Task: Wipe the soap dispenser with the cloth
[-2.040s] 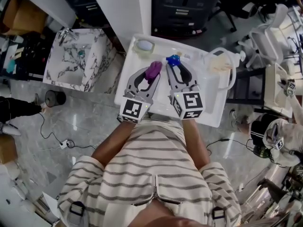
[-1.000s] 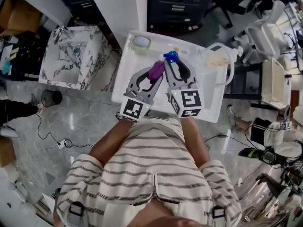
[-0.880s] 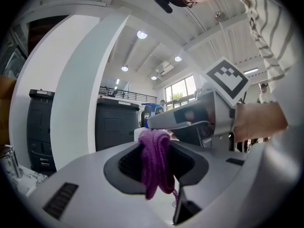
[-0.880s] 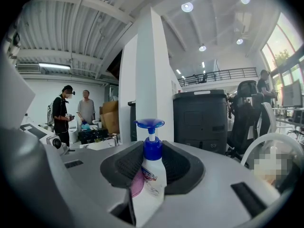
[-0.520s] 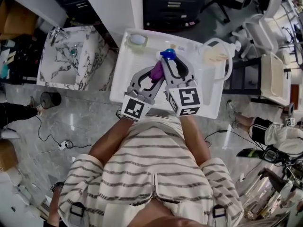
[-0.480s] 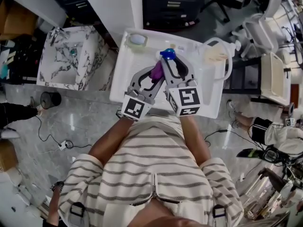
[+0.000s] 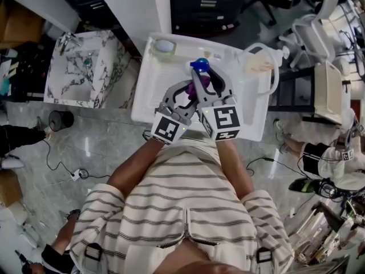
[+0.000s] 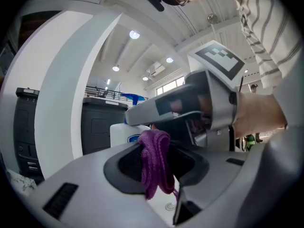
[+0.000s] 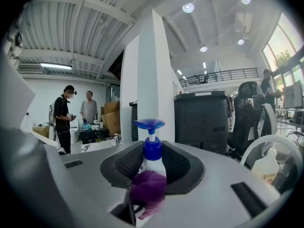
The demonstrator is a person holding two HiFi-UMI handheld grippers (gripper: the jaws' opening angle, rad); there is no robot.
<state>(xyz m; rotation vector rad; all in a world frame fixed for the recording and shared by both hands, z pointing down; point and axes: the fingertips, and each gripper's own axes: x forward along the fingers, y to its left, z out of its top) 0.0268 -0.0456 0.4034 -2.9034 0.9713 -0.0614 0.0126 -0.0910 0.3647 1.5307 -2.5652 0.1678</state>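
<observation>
The soap dispenser (image 7: 200, 65), a white bottle with a blue pump, stands on the white table (image 7: 153, 99). My right gripper (image 7: 203, 77) is shut on it; in the right gripper view the bottle (image 9: 150, 148) stands upright between the ribbed pads. My left gripper (image 7: 191, 91) is shut on the purple cloth (image 7: 187, 92) and comes in from the left. The cloth (image 9: 148, 187) lies against the bottle's lower front. In the left gripper view the cloth (image 8: 155, 163) hangs between the jaws, with the bottle (image 8: 124, 134) and the right gripper (image 8: 202, 109) just behind it.
A small round dish (image 7: 163, 47) sits at the table's far left corner and a white handled jug (image 7: 259, 68) at its right. A marble sink (image 7: 85, 67) stands to the left, a black cabinet (image 9: 204, 118) beyond the table. Two people (image 9: 64, 115) stand far off.
My left gripper has moved right with the cloth, which now sits against the bottle beneath the right gripper's jaw. The right gripper has kept still on the dispenser.
</observation>
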